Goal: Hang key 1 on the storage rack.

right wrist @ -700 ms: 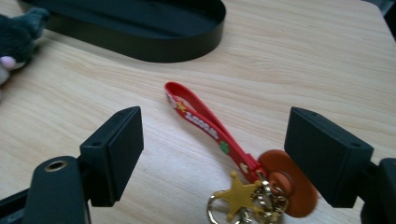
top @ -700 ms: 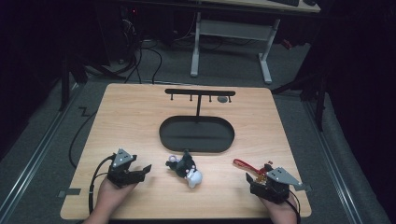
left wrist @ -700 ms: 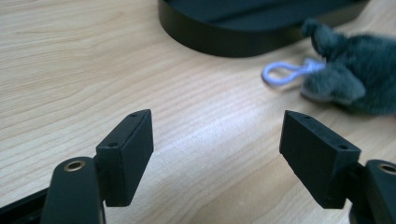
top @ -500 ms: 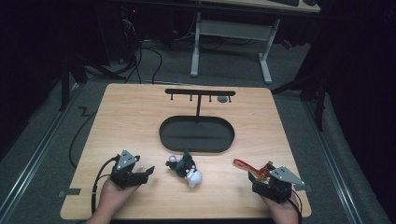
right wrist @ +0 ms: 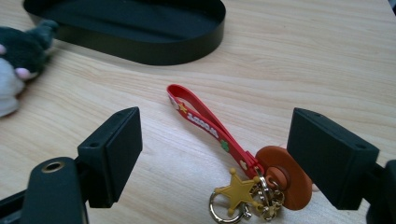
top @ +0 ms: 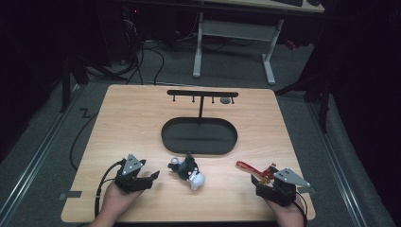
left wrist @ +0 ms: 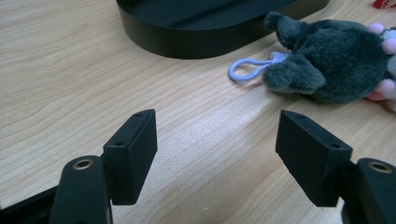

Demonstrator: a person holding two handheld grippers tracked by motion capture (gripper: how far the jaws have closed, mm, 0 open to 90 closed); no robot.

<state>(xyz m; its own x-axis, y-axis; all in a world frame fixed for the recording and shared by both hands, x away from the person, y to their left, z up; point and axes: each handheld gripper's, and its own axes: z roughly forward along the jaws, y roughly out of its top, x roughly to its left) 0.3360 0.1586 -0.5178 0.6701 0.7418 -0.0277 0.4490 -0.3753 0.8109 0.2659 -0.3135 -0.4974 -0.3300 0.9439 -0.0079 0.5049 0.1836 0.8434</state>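
A dark grey and white plush toy lies on the table between my two grippers, with a lilac clip loop at its left end. My left gripper is open, its jaws aimed at the plush from a short way off, nothing between them. A red strap keychain with a gold star and a brown disc lies just ahead of my right gripper. That gripper is open too, its jaws standing on either side of the strap without touching it.
A black oval base sits mid-table with a thin post and a hook bar above it. A small grey object hangs or rests near the bar's right end. Bare wood lies around the base. Desk legs and cables stand beyond the table.
My left gripper has drifted slightly right and toward the near edge. My right gripper has pulled back a little. The plush and keychain have not moved.
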